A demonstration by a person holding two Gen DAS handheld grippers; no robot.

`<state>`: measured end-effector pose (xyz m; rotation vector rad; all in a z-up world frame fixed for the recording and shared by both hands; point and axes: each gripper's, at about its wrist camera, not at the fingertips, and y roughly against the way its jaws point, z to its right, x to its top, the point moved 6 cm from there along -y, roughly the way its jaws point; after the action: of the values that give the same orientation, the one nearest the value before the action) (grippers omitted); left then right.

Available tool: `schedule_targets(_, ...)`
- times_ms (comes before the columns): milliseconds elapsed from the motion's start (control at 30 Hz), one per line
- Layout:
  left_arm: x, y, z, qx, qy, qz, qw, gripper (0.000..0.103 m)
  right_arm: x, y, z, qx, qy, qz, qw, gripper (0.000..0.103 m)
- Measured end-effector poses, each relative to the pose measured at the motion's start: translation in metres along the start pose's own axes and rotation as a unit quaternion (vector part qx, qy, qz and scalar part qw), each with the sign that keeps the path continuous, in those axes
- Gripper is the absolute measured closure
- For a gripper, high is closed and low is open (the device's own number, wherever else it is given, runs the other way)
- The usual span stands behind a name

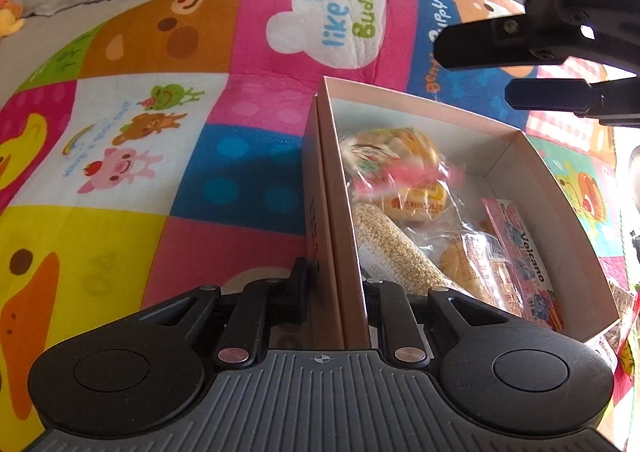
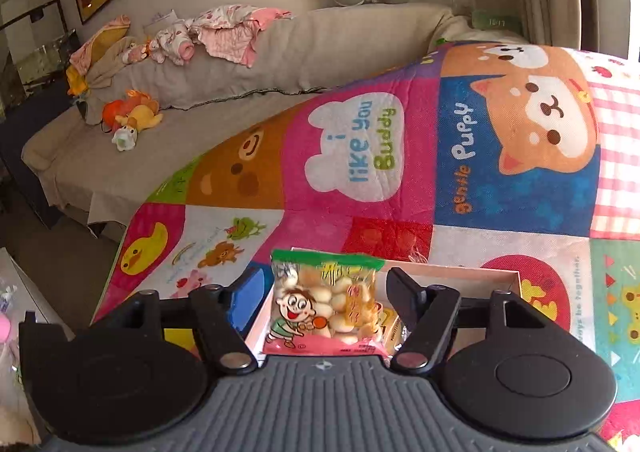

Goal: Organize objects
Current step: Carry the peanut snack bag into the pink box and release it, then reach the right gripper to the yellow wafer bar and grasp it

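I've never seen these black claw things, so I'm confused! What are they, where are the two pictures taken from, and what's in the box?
They are two grabbers, each with two fingers and a small camera looking along them. A person holds one in each hand. One picture comes from the left gripper, which pinches the side wall of a cardboard box. The other comes from the right gripper, open and holding nothing. The box sits on a colourful animal blanket and holds wrapped snacks, like a biscuit bag.
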<state>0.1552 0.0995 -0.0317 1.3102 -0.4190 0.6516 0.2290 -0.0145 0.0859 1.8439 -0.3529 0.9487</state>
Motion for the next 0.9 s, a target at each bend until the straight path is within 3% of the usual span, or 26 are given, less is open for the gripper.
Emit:
schedule_targets(133,0.000,0.000,0.001,0.003,0.001,0.003,1.0000,0.084,-0.014,0.025,0.024,-0.023,0.016,0.013,1.000,0.032)
schedule_targets(233,-0.001,0.000,0.000,0.001,0.005,0.007,1.0000,0.084,-0.030,0.054,0.053,-0.053,0.026,0.029,0.998,0.025)
schedule_targets(433,-0.001,0.001,0.000,0.006,0.014,0.007,0.9999,0.085,-0.084,0.107,0.119,-0.127,0.023,0.035,0.991,0.020)
schedule_targets(633,-0.002,0.001,0.002,0.015,0.014,0.005,0.9998,0.085,-0.133,0.117,0.150,-0.119,-0.010,0.010,0.993,0.019)
schedule_targets(767,-0.004,0.003,0.004,0.019,0.009,0.003,0.9998,0.086,-0.160,0.112,0.136,-0.100,0.032,-0.002,0.995,0.019)
schedule_targets(900,-0.003,0.003,0.004,0.021,0.009,-0.002,0.9997,0.086,-0.168,0.122,0.127,-0.110,0.062,0.025,0.992,0.019)
